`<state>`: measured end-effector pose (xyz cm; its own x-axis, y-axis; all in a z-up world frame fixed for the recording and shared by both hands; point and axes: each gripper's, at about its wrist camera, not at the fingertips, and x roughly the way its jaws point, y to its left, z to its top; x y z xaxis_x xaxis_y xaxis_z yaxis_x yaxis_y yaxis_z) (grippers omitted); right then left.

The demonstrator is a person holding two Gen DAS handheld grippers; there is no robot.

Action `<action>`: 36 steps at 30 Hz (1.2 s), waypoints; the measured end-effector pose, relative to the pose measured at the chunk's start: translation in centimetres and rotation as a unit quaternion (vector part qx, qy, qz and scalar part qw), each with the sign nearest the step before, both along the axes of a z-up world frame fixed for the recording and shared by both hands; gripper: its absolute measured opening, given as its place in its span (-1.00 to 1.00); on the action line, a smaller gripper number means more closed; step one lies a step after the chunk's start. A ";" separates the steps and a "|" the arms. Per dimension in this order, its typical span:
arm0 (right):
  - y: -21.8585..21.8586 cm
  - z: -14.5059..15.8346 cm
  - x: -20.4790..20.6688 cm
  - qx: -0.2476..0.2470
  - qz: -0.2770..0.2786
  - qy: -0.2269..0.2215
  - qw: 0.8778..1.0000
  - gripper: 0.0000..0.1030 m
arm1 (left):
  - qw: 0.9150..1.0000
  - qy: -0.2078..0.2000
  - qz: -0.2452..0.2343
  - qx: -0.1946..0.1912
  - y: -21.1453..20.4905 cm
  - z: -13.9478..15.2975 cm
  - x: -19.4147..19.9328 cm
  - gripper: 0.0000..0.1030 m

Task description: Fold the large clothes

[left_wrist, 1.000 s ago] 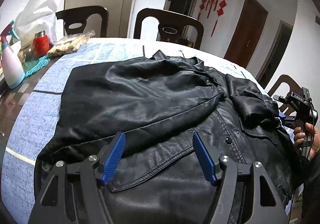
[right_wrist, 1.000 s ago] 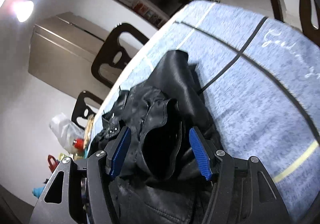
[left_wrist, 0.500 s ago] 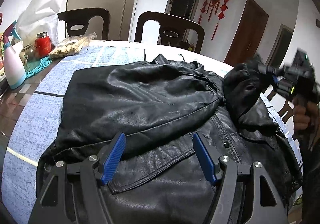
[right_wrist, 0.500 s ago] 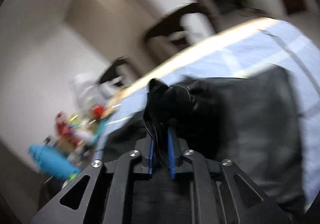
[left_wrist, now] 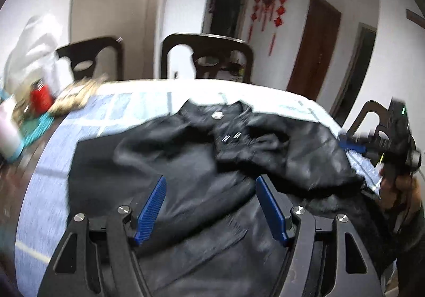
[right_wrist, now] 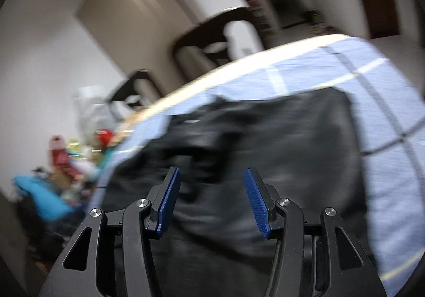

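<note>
The tabletop [left_wrist: 47, 190], covered with a pale blue checked cloth, carries the black leather jacket [left_wrist: 202, 190], which lies spread over most of its near part. Half a second ago the right gripper was closed on the right sleeve and held it up in the air; now the sleeve [left_wrist: 300, 153] lies folded inward across the body of the jacket, with its end close to the collar [left_wrist: 217, 113]. This means, I think, that the first sleeve fold is done and the other side of the jacket is still to be folded.

The left gripper [left_wrist: 211, 206] hovers low over the front of the jacket, its blue fingers wide apart and holding nothing. The right gripper [right_wrist: 209, 198] has also opened; its fingers stand apart above the jacket and nothing is between them. In the left wrist view it is seen at the right edge of the tabletop, apart from the sleeve. Both pictures are blurred by motion, so the fine creases are not clear.

At the far left of the tabletop stand a red jar [left_wrist: 41, 98] and a white bag [left_wrist: 34, 58].
</note>
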<state>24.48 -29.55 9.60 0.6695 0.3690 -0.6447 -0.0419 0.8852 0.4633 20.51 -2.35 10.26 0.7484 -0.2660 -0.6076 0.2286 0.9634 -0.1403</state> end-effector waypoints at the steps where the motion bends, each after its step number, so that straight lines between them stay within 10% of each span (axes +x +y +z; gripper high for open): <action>1: -0.6 -0.3 0.0 -0.015 -0.011 0.003 1.000 -0.04 | 1.000 -0.004 -0.009 -0.001 -1.0 0.4 1.1 0.39; 5: -2.8 -1.4 0.6 -0.073 -0.046 0.009 0.996 -0.08 | 0.999 -0.002 -0.032 0.001 -4.9 0.4 6.3 0.34; 12: -5.1 -5.6 1.7 -0.134 -0.077 0.055 0.986 -0.41 | 0.994 0.090 -0.024 0.052 -9.0 -7.3 13.8 -0.36; 28: -5.0 -0.5 3.7 -0.171 -0.079 0.014 0.982 -0.22 | 0.997 0.041 -0.036 0.049 -8.9 -2.9 13.0 -0.36; 36: -7.2 -5.4 8.8 -0.187 -0.071 0.088 0.976 -0.07 | 0.991 0.073 -0.012 0.112 -10.7 -7.5 16.9 -0.19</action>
<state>33.30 -36.70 4.22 0.5636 -0.0028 -0.8260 0.1456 0.9847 0.0960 37.41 -13.01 2.71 0.6429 -0.1294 -0.7549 0.2452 0.9685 0.0427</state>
